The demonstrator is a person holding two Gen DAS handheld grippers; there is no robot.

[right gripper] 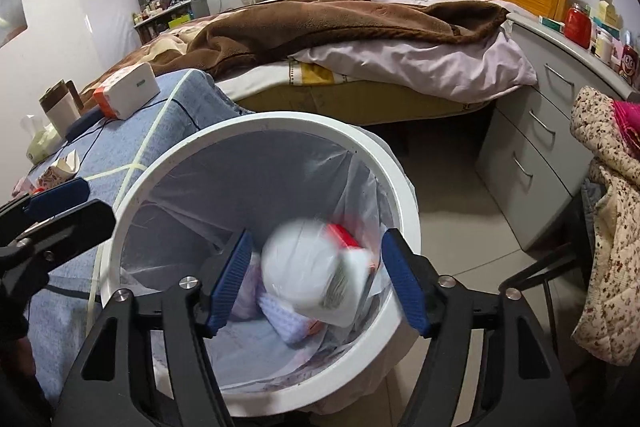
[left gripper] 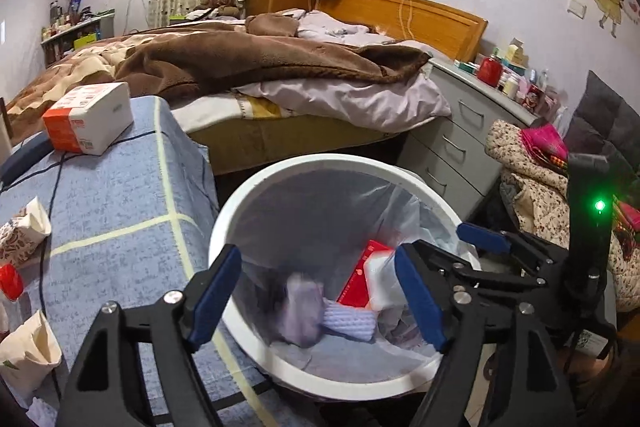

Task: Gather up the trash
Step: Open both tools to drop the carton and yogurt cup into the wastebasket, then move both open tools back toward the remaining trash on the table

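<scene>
White bin: a round white bin (right gripper: 402, 195) with a clear liner (right gripper: 256, 183) stands on the floor at the corner of the blue-covered tabletop (left gripper: 120, 195), both grippers poised above its mouth.
Left gripper: the left gripper (left gripper: 320, 301) hangs over the bin with jaws spread and nothing pressed between the pads; a blurred lilac wad (left gripper: 302, 311) shows between them, down inside the bin.
Right gripper: the right gripper (right gripper: 316, 287) is likewise spread wide, its pads clear of the blurred white packet (right gripper: 312, 275) with a red end that shows between them, over the bin's inside.
Trash in bin: a red-and-white pack (left gripper: 366, 277) and a lilac waffle-textured cloth (left gripper: 348, 321) already lie at the bottom.
Step in hand: judged to be the drop; both pieces look let go over the bin, the blur suggesting they are falling.
Trash left: crumpled paper cups (left gripper: 24, 231) and a red item (left gripper: 10, 281) lie by the left edge of the tabletop; the tissue pack (left gripper: 90, 117) near its far edge may not be trash.
Next move: probably lift both grippers clear of the rim, swing back across the tabletop, and line open jaws up on the crumpled cups, closing gently since they will crush.
</scene>
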